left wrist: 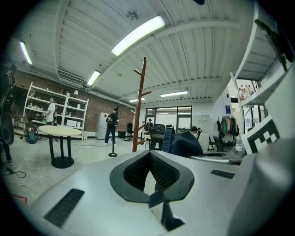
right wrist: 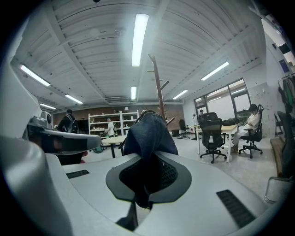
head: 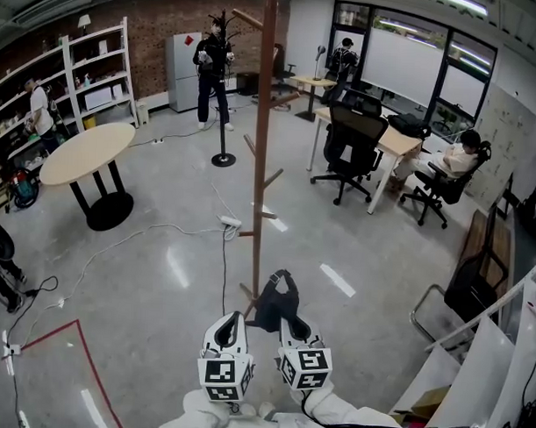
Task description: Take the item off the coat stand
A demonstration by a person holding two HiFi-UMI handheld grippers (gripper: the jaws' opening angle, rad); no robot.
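My right gripper (right wrist: pixel 144 186) is clamped on the dark blue fabric item (right wrist: pixel 150 131), which bunches up out of its jaws. My left gripper (left wrist: pixel 154 197) sits closed and empty alongside. The item hides the foot of the coat stand (head: pixel 262 165) just ahead.

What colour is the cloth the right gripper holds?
The cloth is dark navy blue, clearest in the right gripper view.
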